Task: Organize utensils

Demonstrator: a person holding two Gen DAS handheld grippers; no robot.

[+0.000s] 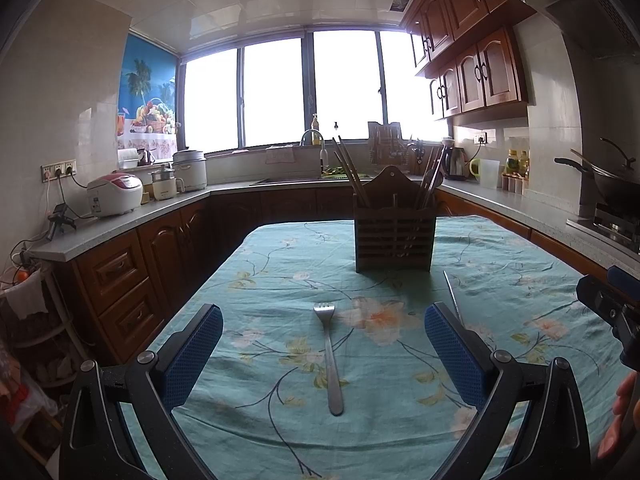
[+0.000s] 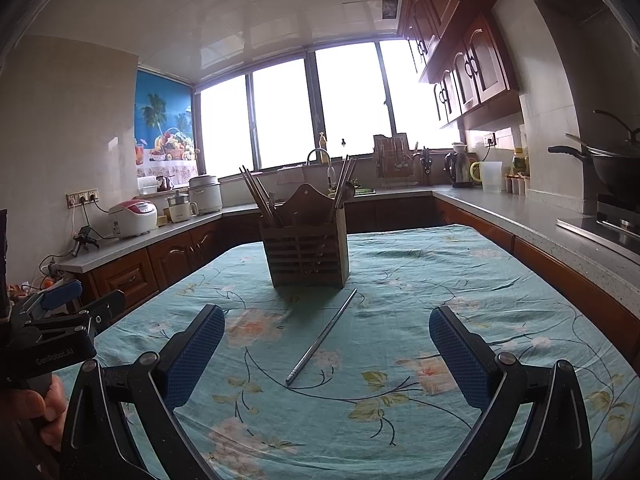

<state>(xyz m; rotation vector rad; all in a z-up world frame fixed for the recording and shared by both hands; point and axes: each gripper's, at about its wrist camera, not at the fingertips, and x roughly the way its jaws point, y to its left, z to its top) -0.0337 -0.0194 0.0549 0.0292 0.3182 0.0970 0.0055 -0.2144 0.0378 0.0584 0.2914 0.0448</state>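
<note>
I see one steel fork (image 1: 330, 360) and one ribbed metal chopstick (image 2: 322, 338) before a slatted wooden holder (image 1: 394, 236), both grippers' fingers (image 1: 192, 354) (image 2: 460, 356) apart.

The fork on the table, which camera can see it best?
The left wrist view. The fork lies whole on the flowery tablecloth, straight ahead between the open left gripper fingers, tines pointing toward the wooden utensil holder. The right wrist view doesn't show the fork at all.

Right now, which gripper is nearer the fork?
Left. The fork lies on the tablecloth between the open left gripper jaws. The right gripper, also open, frames the metal chopstick instead.
</note>
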